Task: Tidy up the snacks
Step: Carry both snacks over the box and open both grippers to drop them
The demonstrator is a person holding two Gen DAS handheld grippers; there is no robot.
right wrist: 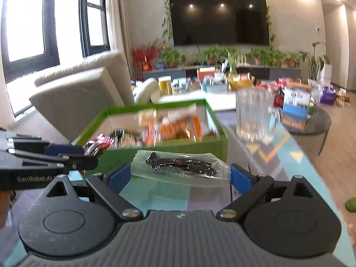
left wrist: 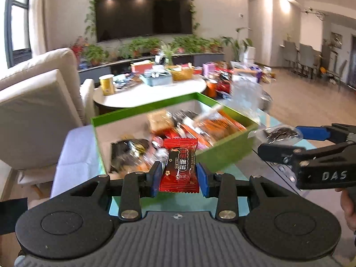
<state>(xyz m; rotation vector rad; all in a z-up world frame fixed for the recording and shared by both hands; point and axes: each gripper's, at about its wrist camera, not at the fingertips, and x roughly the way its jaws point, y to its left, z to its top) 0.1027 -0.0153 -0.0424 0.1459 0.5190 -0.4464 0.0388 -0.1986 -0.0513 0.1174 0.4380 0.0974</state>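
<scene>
Both grippers loaded: left gripper fingers clamped on red candy packet, right gripper squeezing clear dark-snack packet lengthwise, green box probably straight ahead for me, left nearer.

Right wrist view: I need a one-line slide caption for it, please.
Right gripper holds a clear packet of dark snack before the green box of snacks.

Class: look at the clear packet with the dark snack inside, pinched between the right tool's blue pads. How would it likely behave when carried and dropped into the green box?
The clear packet spans the right tool without sagging much, so it is probably light and fairly stiff. Its glossy film could slip. Flat, so it is unlikely to roll in the green box.
</scene>
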